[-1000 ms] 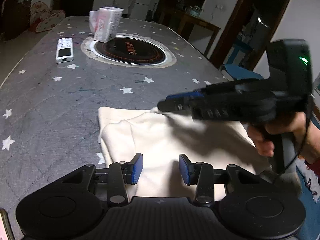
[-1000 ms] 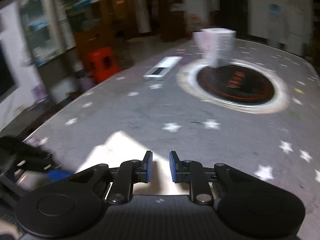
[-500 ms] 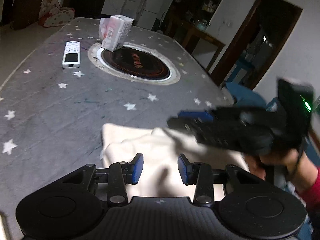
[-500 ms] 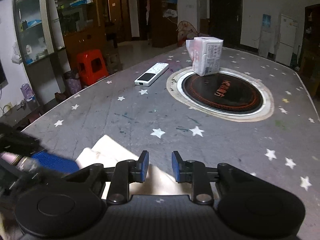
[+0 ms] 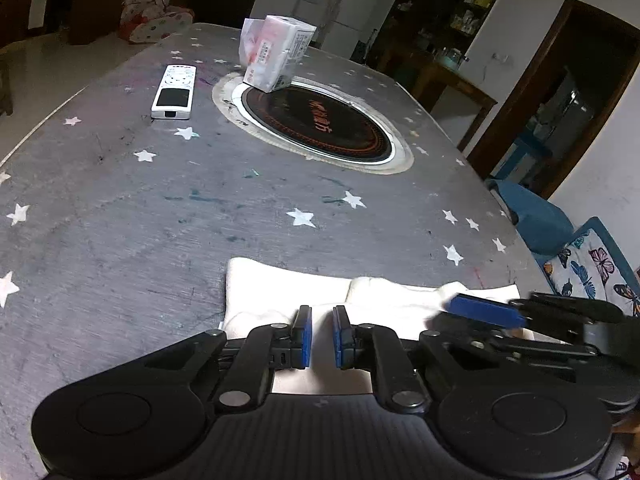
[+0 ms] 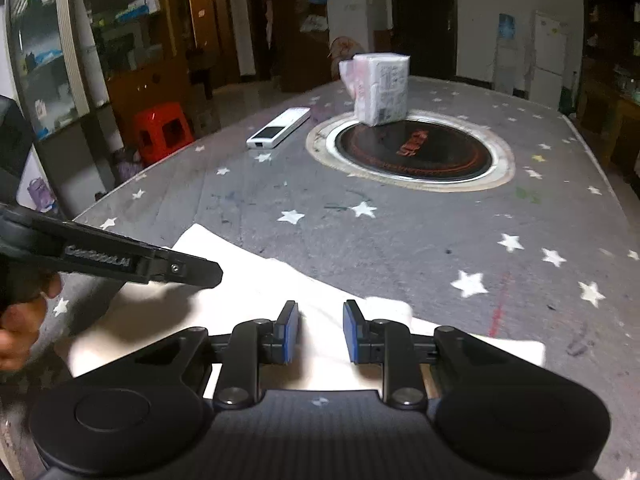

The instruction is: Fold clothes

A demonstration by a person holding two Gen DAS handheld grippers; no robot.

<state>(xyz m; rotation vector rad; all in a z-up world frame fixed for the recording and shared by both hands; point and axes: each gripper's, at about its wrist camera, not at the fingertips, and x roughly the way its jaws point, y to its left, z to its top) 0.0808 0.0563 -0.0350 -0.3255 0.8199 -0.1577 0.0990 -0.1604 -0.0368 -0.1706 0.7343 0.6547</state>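
A: where's the garment?
B: white garment (image 5: 280,292) lies flat at the near edge of the grey star-print table (image 5: 120,220), partly folded; a thicker folded lump shows toward its right side in the left wrist view; both grippers sit over it, side by side.
A: left gripper?
B: left gripper (image 5: 322,336) low over the cloth; jaws are closing, only a narrow gap between the blue pads; white fabric shows in that gap, but I cannot tell if the pads press on it yet; from the right wrist view its black finger (image 6: 176,270) points across the garment's left part, and a hand (image 6: 20,320) holds it at the frame edge.
A: right gripper?
B: right gripper (image 6: 320,330) also over the cloth, nearer the right end; pads stand somewhat apart; fabric with a crease runs between them; pads look clear of it, no pinch visible; in the left wrist view one blue pad (image 5: 480,310) is slightly blurred above the cloth.
A: anything else on the table?
B: white remote (image 5: 174,92) far left; wrapped tissue pack (image 5: 276,54) standing on the rim of the round black hob (image 5: 320,124) set into the table centre; all well apart from the garment.
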